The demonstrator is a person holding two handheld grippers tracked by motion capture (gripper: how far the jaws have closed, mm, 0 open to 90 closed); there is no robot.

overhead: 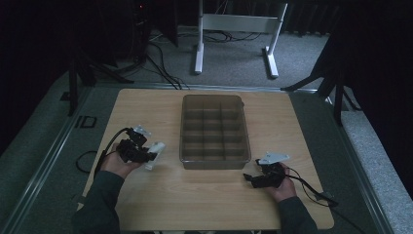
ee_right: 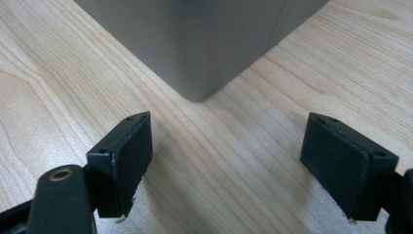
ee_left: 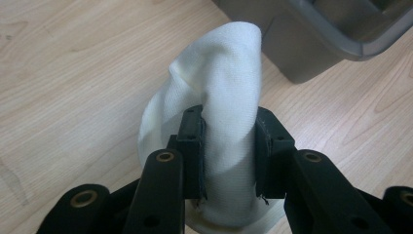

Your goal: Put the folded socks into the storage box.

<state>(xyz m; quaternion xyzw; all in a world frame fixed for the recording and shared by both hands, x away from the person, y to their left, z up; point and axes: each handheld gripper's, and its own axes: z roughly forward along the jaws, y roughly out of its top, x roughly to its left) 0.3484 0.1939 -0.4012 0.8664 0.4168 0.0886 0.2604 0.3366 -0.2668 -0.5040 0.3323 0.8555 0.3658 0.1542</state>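
a white, soft knitted cloth roll (ee_left: 224, 92) stands bunched and pinched at its middle, just above the pale wooden bench (ee_left: 73, 73), beside the grey compartment tray (ee_left: 311, 53).

No readable text, though the floor (overhead: 85, 121) perhaps bears "ID".

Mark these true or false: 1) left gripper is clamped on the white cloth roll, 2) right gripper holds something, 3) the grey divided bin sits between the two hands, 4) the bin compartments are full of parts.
1. The left gripper is clamped on the white rolled cloth piece. True: its fingers press the cloth from both sides.
2. The right gripper holds something. False: it stands open, bare light wooden table between its fingers.
3. The grey plastic divided bin sits between the two hands. True in the high view.
4. The bin's compartments are full of parts. False: they look empty, though the view is dim.
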